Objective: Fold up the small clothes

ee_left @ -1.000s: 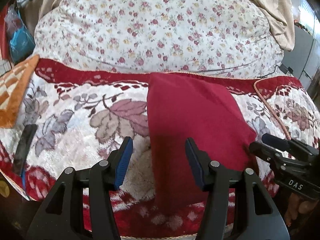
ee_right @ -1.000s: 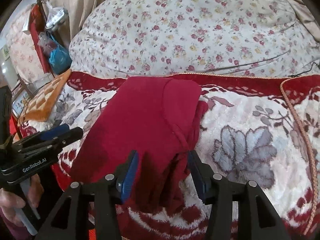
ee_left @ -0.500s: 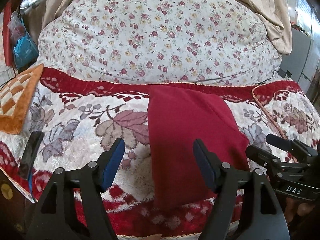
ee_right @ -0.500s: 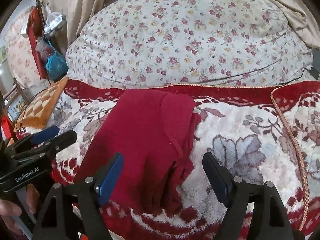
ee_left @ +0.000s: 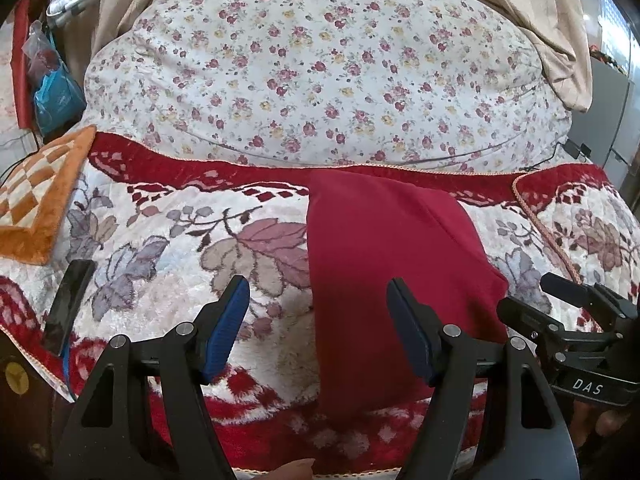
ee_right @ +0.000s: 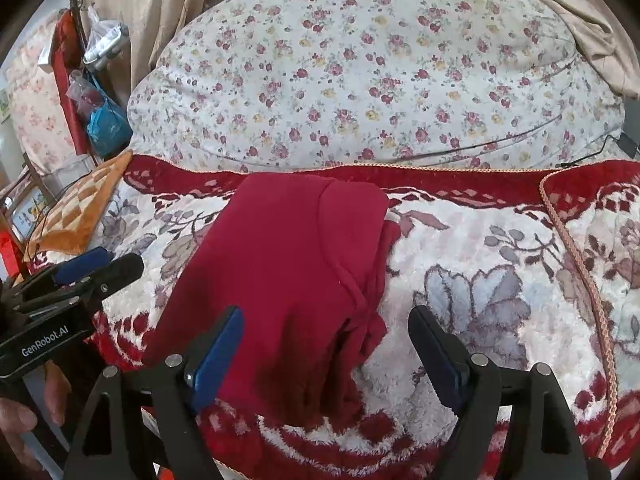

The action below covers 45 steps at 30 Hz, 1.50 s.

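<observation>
- Our left claw (ee_left: 318, 322) is wide open, holding nothing; it reads "GenRobot.AI".
- Our right claw (ee_right: 326, 346) reads "DAS"; its jaws are opening, gripping nothing.
- The folded red cloth (ee_right: 288, 276) lies mid-frame on the flowery blanket (ee_right: 480, 280).

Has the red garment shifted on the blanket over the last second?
No. The red garment still has its top edge at the blanket's red border, with its left edge beside the same pink leaf.

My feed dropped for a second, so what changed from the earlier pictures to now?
Both jaw sets spread apart. The left hand-held gripper now stands wide open; the right hand-held gripper is opening wider. Neither presses on the red garment, whose near edge lies between each pair. The garment stays folded on the blanket, in the same place.
</observation>
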Each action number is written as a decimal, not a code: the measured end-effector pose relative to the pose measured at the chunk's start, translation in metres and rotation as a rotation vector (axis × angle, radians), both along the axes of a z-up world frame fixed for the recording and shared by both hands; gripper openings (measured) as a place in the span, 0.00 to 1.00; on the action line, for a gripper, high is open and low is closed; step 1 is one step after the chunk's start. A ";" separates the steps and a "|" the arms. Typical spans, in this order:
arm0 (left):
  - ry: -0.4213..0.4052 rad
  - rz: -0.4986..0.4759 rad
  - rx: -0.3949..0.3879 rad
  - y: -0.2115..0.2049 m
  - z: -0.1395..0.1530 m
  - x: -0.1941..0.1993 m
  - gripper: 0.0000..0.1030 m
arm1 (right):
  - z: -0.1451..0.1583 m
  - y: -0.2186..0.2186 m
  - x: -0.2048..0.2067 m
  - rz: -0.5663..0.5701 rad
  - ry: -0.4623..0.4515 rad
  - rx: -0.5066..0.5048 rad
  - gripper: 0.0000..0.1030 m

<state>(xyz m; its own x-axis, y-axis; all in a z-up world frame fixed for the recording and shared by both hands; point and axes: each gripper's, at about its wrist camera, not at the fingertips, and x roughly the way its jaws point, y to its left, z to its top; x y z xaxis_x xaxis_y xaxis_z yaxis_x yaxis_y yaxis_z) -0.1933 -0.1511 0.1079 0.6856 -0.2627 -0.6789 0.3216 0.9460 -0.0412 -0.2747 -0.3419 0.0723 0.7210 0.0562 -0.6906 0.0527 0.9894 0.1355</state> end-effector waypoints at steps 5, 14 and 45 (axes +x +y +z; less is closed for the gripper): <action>0.004 0.003 0.002 -0.001 -0.001 0.001 0.69 | -0.002 0.002 0.001 0.001 0.010 -0.006 0.84; 0.006 0.008 0.003 -0.001 -0.003 0.002 0.69 | -0.007 0.003 0.004 -0.003 0.029 -0.005 0.85; 0.016 0.015 0.011 -0.001 -0.011 0.005 0.69 | -0.012 -0.003 0.012 -0.012 0.049 -0.017 0.85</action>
